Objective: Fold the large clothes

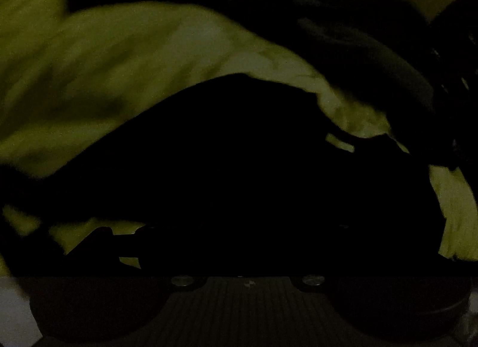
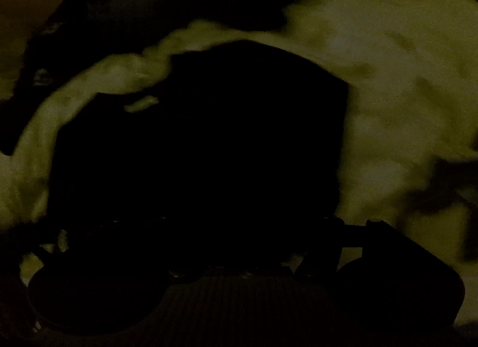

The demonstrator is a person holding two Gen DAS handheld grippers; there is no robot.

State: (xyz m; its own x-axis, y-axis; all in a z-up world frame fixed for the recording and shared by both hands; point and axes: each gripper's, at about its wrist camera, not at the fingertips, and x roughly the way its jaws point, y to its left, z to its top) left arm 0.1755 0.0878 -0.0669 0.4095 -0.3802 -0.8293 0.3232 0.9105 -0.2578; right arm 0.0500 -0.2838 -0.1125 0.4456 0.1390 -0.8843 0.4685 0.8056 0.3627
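Both views are very dark and blurred. In the left wrist view a yellow-green cloth (image 1: 134, 63) lies in soft folds across the upper left and runs down to the right edge. A black mass (image 1: 239, 167) fills the middle; whether it is dark fabric or shadow I cannot tell. My left gripper's ribbed body (image 1: 248, 302) shows at the bottom, with its fingers lost in the black. In the right wrist view the same pale yellow-green cloth (image 2: 403, 93) fills the right side and arcs over a black mass (image 2: 194, 153). My right gripper's body (image 2: 239, 302) sits low, its fingertips hidden.
A dark blurred shape (image 1: 373, 48) crosses the upper right of the left wrist view above the cloth. A pale patch of surface (image 1: 12, 311) shows at the lower left corner. A dim wall-like area (image 2: 27, 3) is at the upper left of the right wrist view.
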